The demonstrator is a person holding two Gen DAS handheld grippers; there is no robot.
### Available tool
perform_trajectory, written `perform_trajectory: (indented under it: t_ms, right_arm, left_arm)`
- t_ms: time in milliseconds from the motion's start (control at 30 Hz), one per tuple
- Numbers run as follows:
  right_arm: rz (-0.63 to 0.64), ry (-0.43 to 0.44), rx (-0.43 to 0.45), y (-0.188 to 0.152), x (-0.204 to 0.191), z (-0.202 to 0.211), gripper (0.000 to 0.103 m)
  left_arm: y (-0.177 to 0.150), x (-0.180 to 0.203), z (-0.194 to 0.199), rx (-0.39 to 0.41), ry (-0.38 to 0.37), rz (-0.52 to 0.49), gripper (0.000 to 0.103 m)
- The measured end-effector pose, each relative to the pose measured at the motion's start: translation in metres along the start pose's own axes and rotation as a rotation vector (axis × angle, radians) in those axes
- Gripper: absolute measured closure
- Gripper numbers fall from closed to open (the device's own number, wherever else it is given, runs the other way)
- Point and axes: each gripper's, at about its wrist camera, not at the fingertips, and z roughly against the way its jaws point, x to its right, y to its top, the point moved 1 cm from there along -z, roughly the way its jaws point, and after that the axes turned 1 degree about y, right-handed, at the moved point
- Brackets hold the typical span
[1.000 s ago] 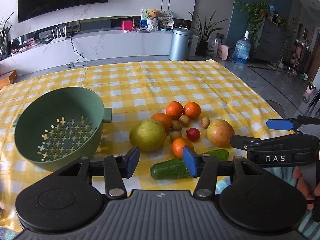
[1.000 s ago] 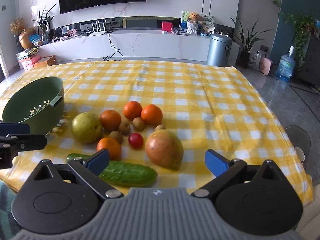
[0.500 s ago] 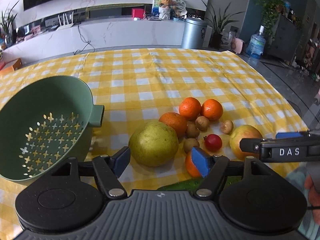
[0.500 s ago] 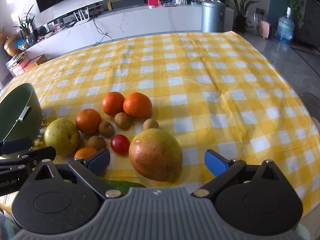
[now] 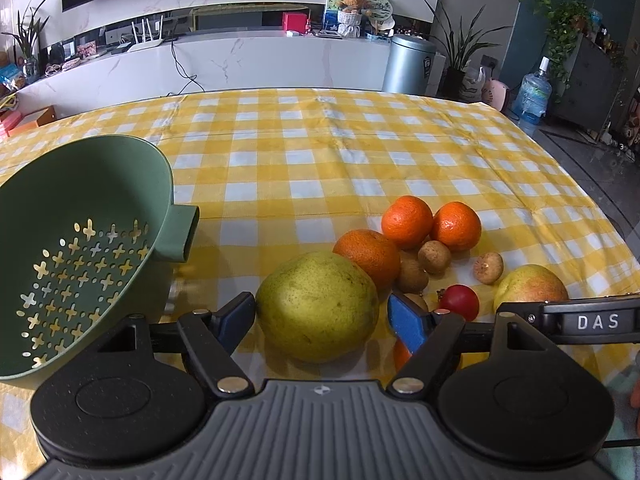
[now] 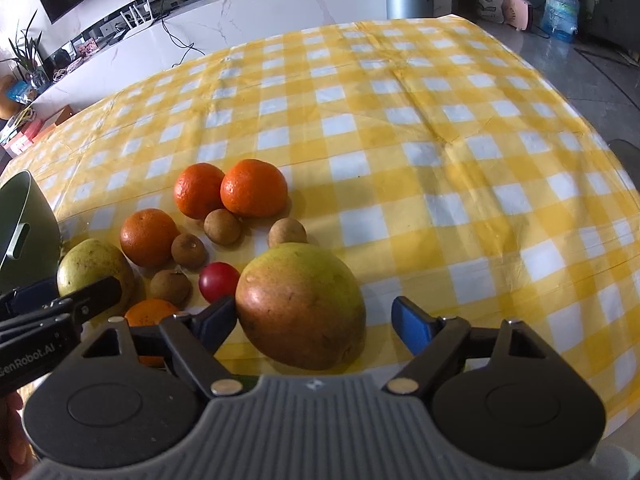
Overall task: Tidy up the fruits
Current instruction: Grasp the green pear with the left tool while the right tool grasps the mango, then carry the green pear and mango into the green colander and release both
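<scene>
Both grippers have closed in on the fruit pile, each with its jaws spread around a big fruit.

Left gripper (image 5: 322, 318) has its jaws released, the green pear (image 5: 317, 306) sitting between them, each pad close to a flank; contact cannot be told. Right gripper (image 6: 312, 320) is likewise spread: its left pad looks to be touching the reddish pear (image 6: 300, 305), the right pad stands apart from it. Oranges (image 6: 254, 194), small brown fruits (image 6: 222, 227) and a red one (image 6: 218, 281) crowd just behind and between the pears. One more orange (image 6: 150, 312) is half hidden behind the right gripper's left finger. Colander (image 5: 76, 256) stands left of the pile, cut off by the frame edge. Beyond the pile the checkered tabletop (image 6: 400, 100) lies open to its far edge and right edge.
</scene>
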Motion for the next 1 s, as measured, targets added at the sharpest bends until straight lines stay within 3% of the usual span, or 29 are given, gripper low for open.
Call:
perform_trajectory:
  t_ms: [200, 333, 600, 1000]
  right_arm:
    - [0.004, 0.022, -0.01, 0.0, -0.002, -0.004, 0.028]
    - [0.018, 0.041, 0.002, -0.001, -0.004, -0.002, 0.037]
    - [0.043, 0.028, 0.034, -0.004, -0.007, 0.004, 0.038]
    - [0.124, 0.063, 0.174, -0.01, -0.018, 0.039, 0.038]
  left_arm:
    - [-0.002, -0.004, -0.008, -0.023, -0.013, 0.017, 0.018]
    - [-0.002, -0.004, -0.007, -0.018, -0.021, 0.012, 0.02]
    - [-0.004, 0.002, -0.001, -0.012, -0.027, -0.017, 0.022]
    - [0.011, -0.007, 0.066, 0.057, -0.08, 0.003, 0.022]
